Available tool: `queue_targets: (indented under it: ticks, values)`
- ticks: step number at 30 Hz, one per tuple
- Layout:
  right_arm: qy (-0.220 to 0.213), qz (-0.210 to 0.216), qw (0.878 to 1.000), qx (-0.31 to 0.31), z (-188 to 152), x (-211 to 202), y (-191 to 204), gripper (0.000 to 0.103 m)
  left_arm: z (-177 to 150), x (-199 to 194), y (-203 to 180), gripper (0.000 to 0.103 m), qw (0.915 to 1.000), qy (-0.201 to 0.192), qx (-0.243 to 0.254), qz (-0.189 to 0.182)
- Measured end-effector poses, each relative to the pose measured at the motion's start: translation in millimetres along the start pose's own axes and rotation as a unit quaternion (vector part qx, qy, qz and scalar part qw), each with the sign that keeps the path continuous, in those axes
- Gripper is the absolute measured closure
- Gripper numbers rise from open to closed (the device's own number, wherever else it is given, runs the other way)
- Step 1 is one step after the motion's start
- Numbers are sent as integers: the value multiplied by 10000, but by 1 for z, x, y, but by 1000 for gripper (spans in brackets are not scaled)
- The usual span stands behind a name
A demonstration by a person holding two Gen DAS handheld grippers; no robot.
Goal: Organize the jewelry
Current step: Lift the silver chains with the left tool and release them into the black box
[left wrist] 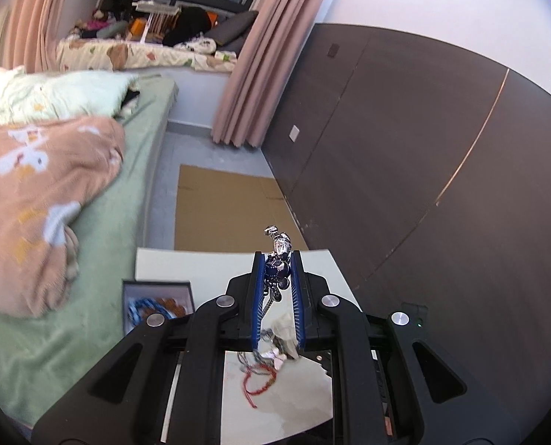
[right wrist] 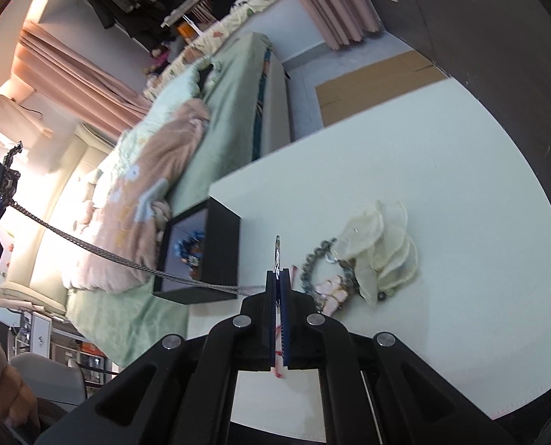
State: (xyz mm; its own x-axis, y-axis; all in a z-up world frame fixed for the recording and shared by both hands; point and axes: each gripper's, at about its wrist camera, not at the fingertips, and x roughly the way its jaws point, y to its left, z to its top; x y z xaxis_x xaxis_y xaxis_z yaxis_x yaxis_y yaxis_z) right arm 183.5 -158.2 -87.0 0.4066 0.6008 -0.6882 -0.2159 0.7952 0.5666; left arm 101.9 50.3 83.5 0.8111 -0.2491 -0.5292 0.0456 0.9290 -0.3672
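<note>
Left wrist: left gripper [left wrist: 278, 272] is pinching the charm end of a chain bracelet [left wrist: 275, 282] above the table [left wrist: 201, 267]; box [left wrist: 156, 291] already holding beads.

Right wrist: right gripper [right wrist: 278, 278] is clamping the chain's other end, chain stretched taut. Bead bracelet [right wrist: 314, 259] awaiting sorting.

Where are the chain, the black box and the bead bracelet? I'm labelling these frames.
chain [right wrist: 89, 246]: right wrist view, mid-span of the taut links.
black box [right wrist: 221, 244]: right wrist view, its dark side wall.
bead bracelet [right wrist: 308, 261]: right wrist view, its left arc.
</note>
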Motion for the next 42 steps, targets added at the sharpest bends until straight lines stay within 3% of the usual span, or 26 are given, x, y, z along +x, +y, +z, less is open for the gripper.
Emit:
queue_targets:
  ticks: [16,23,30,36,42]
  values:
    - [-181,283,9993,-165,1,-7,15,101,89,-70,-22,89,9942,-876,511,354]
    - [-199,367,9990,-189,3,-6,18,101,110,-83,-13,89,9911,-1115,497,535]
    - [-388,606,9973,-137,7,-14,20,101,93,-60,9,89,9944,-916,228,468]
    - [-455,764,9958,-198,8,-13,28,101,51,-17,43,89,9975,-527,-353,314]
    - [-431,807,9956,-227,7,-6,36,101,4,25,84,89,9953,-117,-936,237]
